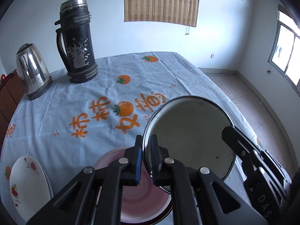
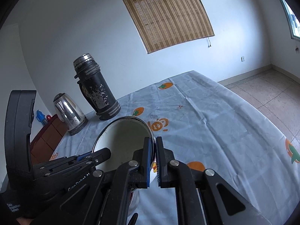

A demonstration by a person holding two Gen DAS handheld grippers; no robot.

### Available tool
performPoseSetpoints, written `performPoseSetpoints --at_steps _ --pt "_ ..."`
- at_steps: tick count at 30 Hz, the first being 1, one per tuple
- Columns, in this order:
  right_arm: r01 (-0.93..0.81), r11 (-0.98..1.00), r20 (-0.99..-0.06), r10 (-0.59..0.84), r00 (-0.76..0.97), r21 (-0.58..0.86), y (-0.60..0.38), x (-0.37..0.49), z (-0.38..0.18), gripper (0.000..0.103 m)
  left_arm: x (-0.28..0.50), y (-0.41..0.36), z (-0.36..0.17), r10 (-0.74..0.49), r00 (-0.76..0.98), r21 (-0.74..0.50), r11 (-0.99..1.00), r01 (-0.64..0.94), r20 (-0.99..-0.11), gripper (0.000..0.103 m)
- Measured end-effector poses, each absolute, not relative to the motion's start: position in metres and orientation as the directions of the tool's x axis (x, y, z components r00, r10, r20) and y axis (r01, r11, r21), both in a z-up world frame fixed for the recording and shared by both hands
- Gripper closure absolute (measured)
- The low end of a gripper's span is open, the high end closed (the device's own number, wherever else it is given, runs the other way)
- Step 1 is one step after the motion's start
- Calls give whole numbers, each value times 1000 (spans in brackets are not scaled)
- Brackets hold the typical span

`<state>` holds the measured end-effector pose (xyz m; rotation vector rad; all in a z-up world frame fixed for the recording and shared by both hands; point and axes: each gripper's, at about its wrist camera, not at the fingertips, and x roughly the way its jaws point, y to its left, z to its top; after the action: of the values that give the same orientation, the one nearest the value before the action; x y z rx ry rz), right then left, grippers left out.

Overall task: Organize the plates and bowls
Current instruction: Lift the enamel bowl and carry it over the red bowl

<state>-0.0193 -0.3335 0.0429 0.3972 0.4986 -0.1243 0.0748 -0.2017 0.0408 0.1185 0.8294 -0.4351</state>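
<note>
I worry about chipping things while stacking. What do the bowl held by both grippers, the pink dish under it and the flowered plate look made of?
Bowl: probably enamelled metal, with a thin dark rim and a dull cream inside.
Pink dish: glossy, ceramic or plastic; unclear.
Flowered plate: glazed white ceramic or melamine, with printed red flowers.

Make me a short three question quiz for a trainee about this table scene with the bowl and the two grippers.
1. True or false: both the left gripper and the right gripper clamp the rim of the white enamel bowl with dark rim.
2. What lies beneath the bowl: A pink round plate, B steel kettle, C black flask?
3. Fill in: the white plates with red flowers sit at the left view's lower ____.

Key: 1 true; 2 A; 3 left.
</note>
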Motion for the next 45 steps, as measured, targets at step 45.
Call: performPoseSetpoints --at_steps 45 --pt "131 937 -478 43 877 325 -265 -52 25 96 34 -132 17 -279 632 -88 945 316 -723 98"
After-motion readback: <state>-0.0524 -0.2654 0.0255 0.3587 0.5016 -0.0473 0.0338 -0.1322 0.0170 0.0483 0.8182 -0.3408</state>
